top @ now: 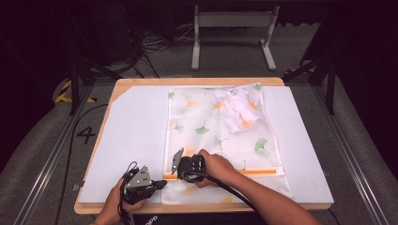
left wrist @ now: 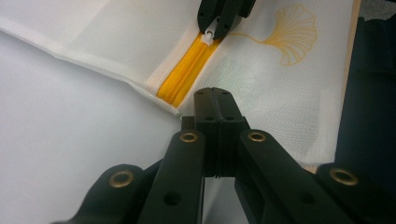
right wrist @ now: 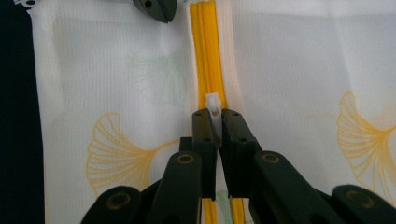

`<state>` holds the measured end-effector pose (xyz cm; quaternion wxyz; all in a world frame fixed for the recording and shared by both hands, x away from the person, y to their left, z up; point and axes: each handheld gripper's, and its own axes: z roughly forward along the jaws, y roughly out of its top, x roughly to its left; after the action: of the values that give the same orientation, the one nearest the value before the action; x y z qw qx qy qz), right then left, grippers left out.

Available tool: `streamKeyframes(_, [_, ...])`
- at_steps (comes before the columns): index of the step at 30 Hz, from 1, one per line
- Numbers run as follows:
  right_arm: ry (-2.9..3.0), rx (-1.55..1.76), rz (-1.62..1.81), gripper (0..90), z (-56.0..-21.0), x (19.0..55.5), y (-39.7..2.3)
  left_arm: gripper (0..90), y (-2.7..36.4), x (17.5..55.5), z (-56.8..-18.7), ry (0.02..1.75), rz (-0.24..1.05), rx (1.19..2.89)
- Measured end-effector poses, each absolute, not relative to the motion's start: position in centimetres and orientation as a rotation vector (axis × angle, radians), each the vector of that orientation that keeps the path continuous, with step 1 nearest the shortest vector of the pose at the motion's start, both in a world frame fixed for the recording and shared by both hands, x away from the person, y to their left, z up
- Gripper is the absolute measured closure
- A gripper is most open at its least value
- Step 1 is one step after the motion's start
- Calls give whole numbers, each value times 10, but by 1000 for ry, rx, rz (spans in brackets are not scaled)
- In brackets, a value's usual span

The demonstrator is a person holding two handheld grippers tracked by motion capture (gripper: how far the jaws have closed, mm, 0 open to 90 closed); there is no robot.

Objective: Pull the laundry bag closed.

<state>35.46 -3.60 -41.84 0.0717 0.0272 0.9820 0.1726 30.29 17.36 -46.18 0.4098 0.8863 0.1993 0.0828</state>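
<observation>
A white mesh bag [top: 211,126] printed with ginkgo leaves lies flat on the table, with a crumpled white garment [top: 237,110] inside at its far end. An orange zipper [top: 253,172] runs across its near end. My right gripper [right wrist: 214,114] is shut on the white zipper pull [right wrist: 213,102], close to the zipper's left end [left wrist: 184,72]. My left gripper [left wrist: 212,93] is shut, its tips resting at the bag's edge beside that zipper end. I cannot tell whether fabric is pinched between them. In the high view the left gripper [top: 162,184] sits just left of the right gripper [top: 179,176].
The bag lies on a pale mat [top: 136,140] covering a wooden table [top: 197,80]. A grey metal stand [top: 232,28] and loose cables [top: 155,44] are on the floor beyond the table. Metal rails [top: 51,159] run along both sides.
</observation>
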Motion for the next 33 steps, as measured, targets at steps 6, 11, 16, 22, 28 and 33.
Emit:
streamKeyframes(6, [2950, 93, 517, 845, -418, 355, -42, 900, 173, 303, -462, 503, 208, 2232])
streamKeyframes(11, [2948, 95, 515, 846, -418, 354, -46, 900, 173, 303, -462, 502, 210, 2234])
streamKeyframes(16, [2947, 103, 517, 846, -418, 355, -49, 900, 173, 303, -461, 502, 210, 2236])
streamKeyframes(22, [2950, 114, 525, 846, -418, 356, -52, 900, 173, 303, -462, 501, 210, 2236])
streamKeyframes(28, [2950, 127, 543, 845, -418, 356, -54, 900, 173, 303, -462, 501, 210, 2235])
streamKeyframes(33, [2950, 127, 534, 846, -418, 356, -56, 900, 173, 303, -462, 502, 209, 2234])
